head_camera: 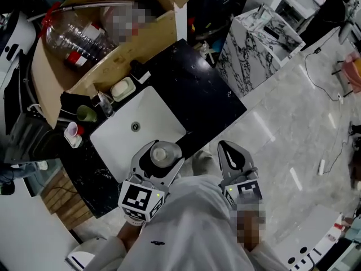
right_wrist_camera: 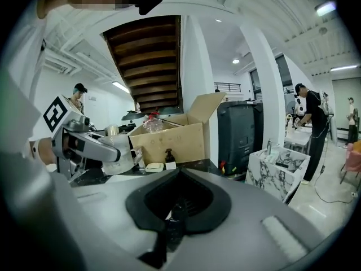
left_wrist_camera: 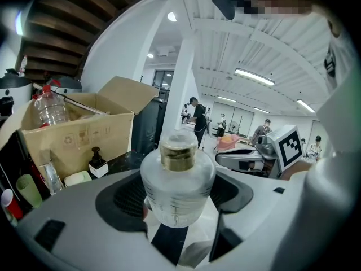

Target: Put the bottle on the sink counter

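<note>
From above, the left gripper [head_camera: 158,158] has the bottle [head_camera: 160,153] clamped between its fingers, cap up, so its long axis stands vertical. The bottle hangs over the near corner of the white sink [head_camera: 127,143], close to the person's body. Bare black desk [head_camera: 192,89] lies ahead and to the right of it, so I'd say the move is a short carry that way and then straight down. The right gripper [head_camera: 228,151] waits beside it off the desk's edge, pointing forward. In the left gripper view, the fingers [left_wrist_camera: 79,219] press both sides of the frosted bottle [left_wrist_camera: 177,179] low on its body. Its gold-banded neck is free and upright, and the soap dish and cardboard box sit well beyond it. The right gripper [left_wrist_camera: 240,160] shows off to the side. In the right gripper view, the right gripper [right_wrist_camera: 177,208] has its fingers together with nothing between them. The left gripper [right_wrist_camera: 110,151] is level and reaches forward at the left, with the bottle [right_wrist_camera: 119,151] raised clear above the desk [right_wrist_camera: 197,165]. The left hand is plainly the one to place it.
</note>
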